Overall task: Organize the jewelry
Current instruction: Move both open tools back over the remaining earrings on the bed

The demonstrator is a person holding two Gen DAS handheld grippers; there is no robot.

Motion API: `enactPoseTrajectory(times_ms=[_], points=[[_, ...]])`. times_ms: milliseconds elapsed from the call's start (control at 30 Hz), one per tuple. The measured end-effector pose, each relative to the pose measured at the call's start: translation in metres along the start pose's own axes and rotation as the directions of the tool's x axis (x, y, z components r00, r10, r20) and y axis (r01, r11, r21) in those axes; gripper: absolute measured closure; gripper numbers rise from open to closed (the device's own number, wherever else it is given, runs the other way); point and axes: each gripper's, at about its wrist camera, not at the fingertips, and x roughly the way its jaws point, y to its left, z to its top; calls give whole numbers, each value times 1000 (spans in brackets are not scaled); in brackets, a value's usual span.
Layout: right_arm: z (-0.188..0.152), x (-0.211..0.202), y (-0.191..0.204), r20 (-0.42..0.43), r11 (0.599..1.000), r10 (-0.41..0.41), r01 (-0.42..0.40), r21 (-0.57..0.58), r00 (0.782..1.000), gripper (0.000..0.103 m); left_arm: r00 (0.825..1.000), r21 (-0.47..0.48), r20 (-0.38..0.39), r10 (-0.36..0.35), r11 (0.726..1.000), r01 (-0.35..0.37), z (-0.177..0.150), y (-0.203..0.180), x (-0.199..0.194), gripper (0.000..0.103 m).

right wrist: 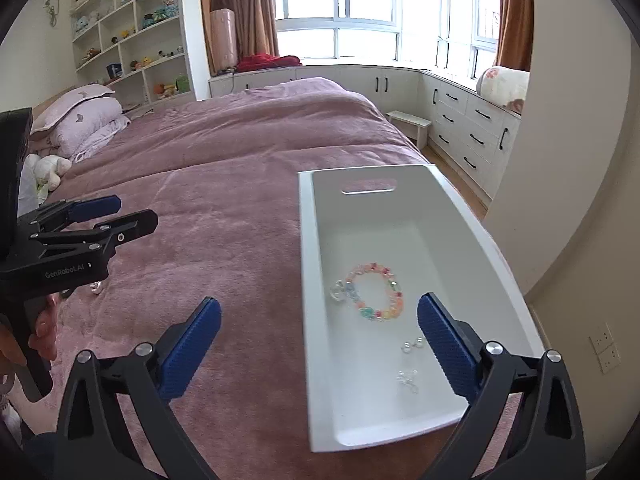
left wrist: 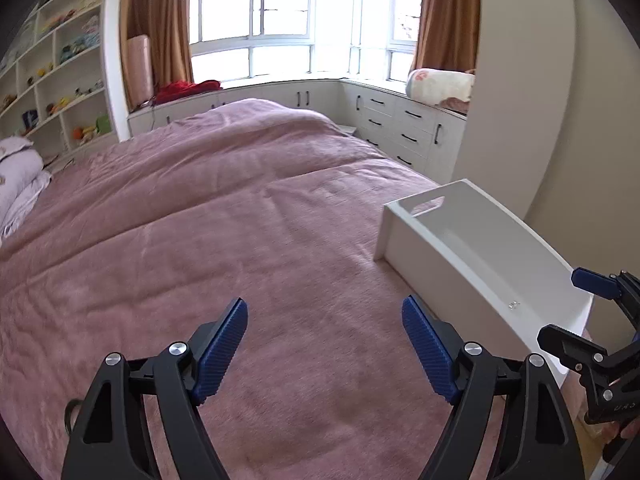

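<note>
A white bin [right wrist: 306, 280] with a handle slot lies on the pink bedspread [right wrist: 224, 184]. Inside it are a ring of pastel beads [right wrist: 396, 288], a clear charm [right wrist: 336, 291] and small clear pieces [right wrist: 412, 345]. My right gripper [right wrist: 319, 302] is open over the bin's near left wall, with nothing between its blue pads. My left gripper [left wrist: 325, 305] is open above bare bedspread, left of the bin [left wrist: 412, 248], and holds nothing. It also shows in the right wrist view, as the left gripper [right wrist: 134, 210] held by a hand. A small clear piece [right wrist: 95, 288] lies on the bedspread below it.
Pillows [right wrist: 80, 120] and a plush toy [right wrist: 50, 168] lie at the bed's far left. Shelves [right wrist: 132, 40] stand behind. White cabinets [right wrist: 460, 120] run under the windows, with a small stool [right wrist: 412, 124] beside the bed. A curved wall [right wrist: 580, 200] rises at the right.
</note>
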Motion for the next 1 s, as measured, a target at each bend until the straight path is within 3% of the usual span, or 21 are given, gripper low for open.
enactPoseTrajectory(times_ms=[133, 367, 500, 633, 800, 900, 1000], points=[[3, 12, 38, -1, 998, 50, -50, -44, 999, 5, 999, -103, -9, 47, 994, -48, -20, 51, -12, 19], [5, 37, 106, -38, 978, 142, -147, -152, 989, 5, 987, -160, -58, 149, 975, -156, -49, 124, -16, 19], [1, 50, 147, -46, 948, 205, -210, -238, 978, 8, 977, -192, -98, 189, 960, -205, -69, 169, -13, 19], [-8, 78, 194, -88, 909, 257, -272, -317, 962, 15, 977, -241, -118, 179, 949, -203, -85, 207, -8, 19], [-21, 114, 247, -178, 851, 331, -375, -368, 927, 33, 981, -241, -135, 142, 955, -171, -99, 232, 7, 25], [-29, 124, 277, -208, 805, 369, -423, -416, 906, 38, 981, -231, -148, 123, 960, -155, -105, 239, 16, 34], [-33, 131, 299, -225, 770, 384, -445, -457, 895, 40, 980, -238, -178, 94, 962, -135, -111, 246, 28, 50]])
